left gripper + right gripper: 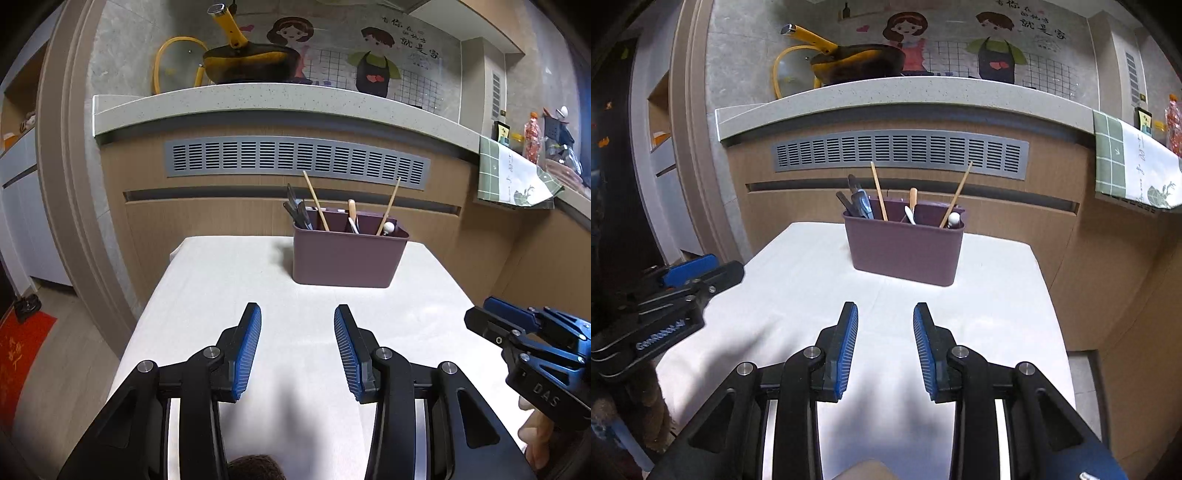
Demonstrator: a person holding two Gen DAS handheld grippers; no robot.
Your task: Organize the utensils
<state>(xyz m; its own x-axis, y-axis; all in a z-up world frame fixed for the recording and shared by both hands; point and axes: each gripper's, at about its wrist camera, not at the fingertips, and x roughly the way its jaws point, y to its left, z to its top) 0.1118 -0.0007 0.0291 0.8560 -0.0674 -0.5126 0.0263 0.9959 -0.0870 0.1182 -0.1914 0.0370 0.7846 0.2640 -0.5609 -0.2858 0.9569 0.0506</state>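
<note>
Utensils stand in the purple holder [350, 254] at the far end of the table [229, 280], straight ahead of both grippers and well apart from them. Chopsticks [315, 200] lean upright, long axes near vertical, scissors [297, 210] at the holder's left end. Left gripper [297, 350] and right gripper [885, 350] both hover with jaws apart, empty. Neither looks clearly nearer; reaching any handle likely means going forward and coming down from above.
</note>
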